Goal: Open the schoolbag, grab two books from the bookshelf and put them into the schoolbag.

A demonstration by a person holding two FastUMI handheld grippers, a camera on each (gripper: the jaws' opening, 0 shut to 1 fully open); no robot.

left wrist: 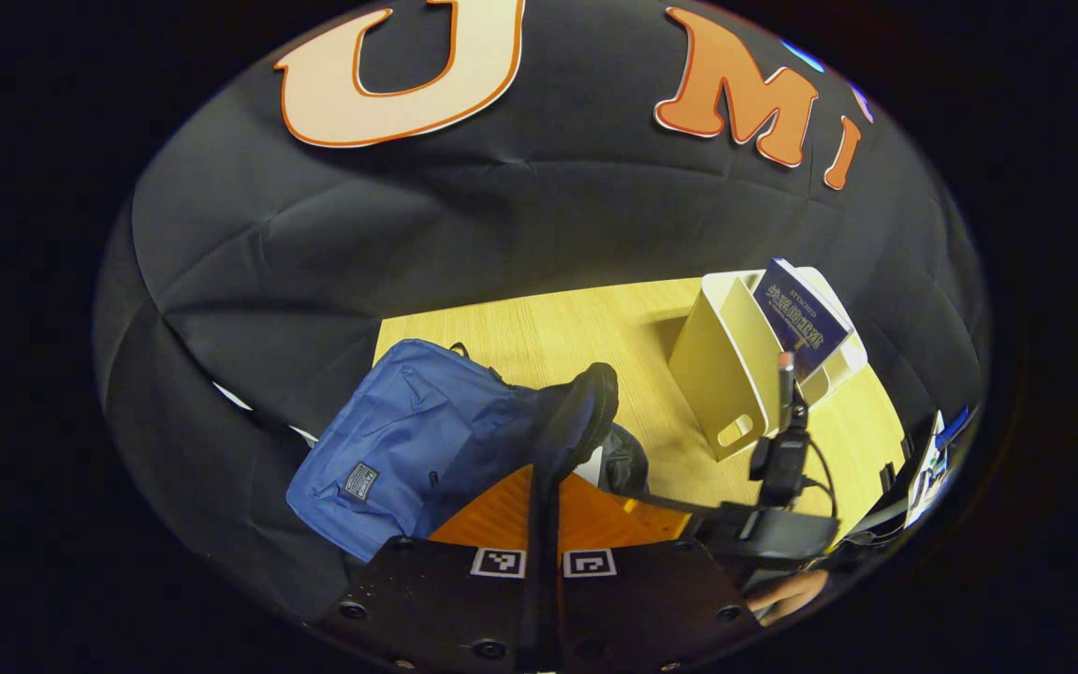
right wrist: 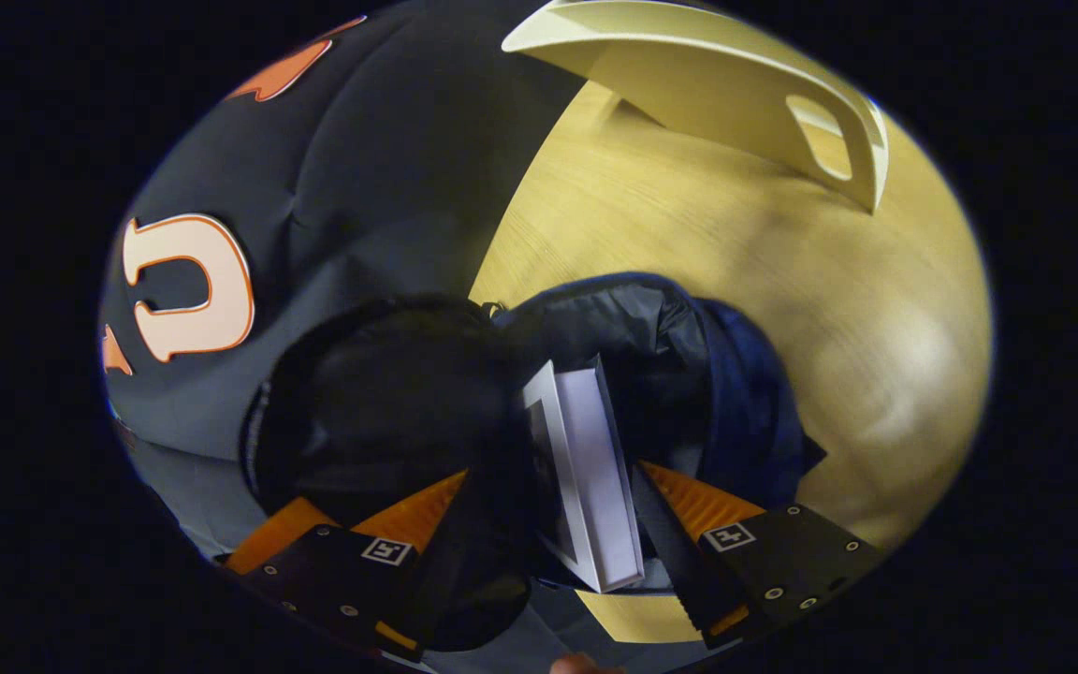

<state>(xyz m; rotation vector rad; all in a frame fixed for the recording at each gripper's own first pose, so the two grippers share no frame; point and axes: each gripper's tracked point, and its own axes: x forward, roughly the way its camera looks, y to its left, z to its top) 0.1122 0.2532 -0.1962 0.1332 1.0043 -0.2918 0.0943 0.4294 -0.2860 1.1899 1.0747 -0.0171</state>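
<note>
The blue schoolbag (left wrist: 408, 440) lies on the wooden table (left wrist: 548, 328). My left gripper (left wrist: 544, 534) is shut on the bag's black opening rim (left wrist: 586, 402) and holds it lifted. In the right gripper view, the bag's dark opening (right wrist: 408, 393) gapes just ahead. My right gripper (right wrist: 586, 524) is shut on a pale book (right wrist: 595, 459), which stands edge-on over that opening. In the left gripper view, the right gripper (left wrist: 661, 505) reaches toward the bag from the right. A blue book (left wrist: 801, 318) leans in the white bookshelf (left wrist: 726, 374).
The white bookshelf (right wrist: 717, 94) stands on the table beyond the bag, its cut-out handle facing me. Bare wood (right wrist: 829, 309) lies between the bag and the shelf. A hand (left wrist: 787, 594) holds the right gripper at the lower right. The black cloth wall backs the table.
</note>
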